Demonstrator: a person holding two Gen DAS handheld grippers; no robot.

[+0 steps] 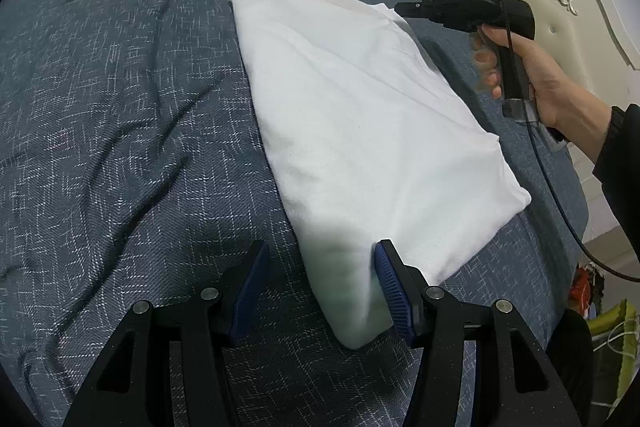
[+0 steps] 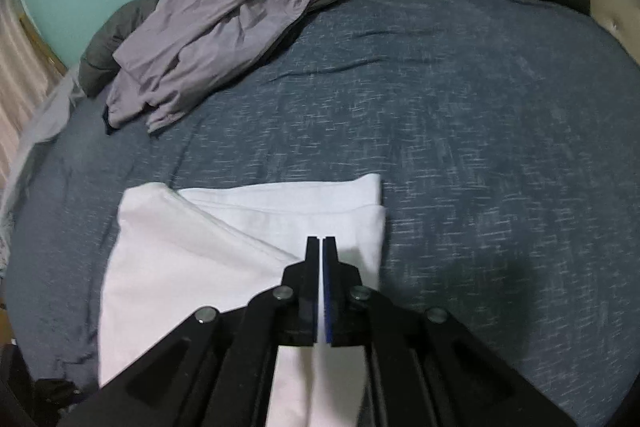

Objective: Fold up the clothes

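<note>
Mid-fold: the white garment (image 1: 360,131) lies folded on the bed (image 1: 120,107), right hand-held gripper (image 2: 322,241) pressed together over its far edge, apparently pinching cloth, left hand-held gripper (image 1: 320,259) spread around its near corner, which it must clamp next.

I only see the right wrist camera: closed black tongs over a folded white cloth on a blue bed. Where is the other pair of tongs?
Observer: The left gripper is at the opposite corner of the folded white cloth, low over the speckled blue bedcover.
Operator: Is it pinching the cloth?
Observer: No. Its jaws stand open with the corner between them. One ribbed blue pad is against the fabric and the other is clear of it.
Operator: Who holds my tongs?
Observer: A bare hand coming out of a black sleeve grips the right gripper by its handle, with the tips at the cloth's far edge.
</note>
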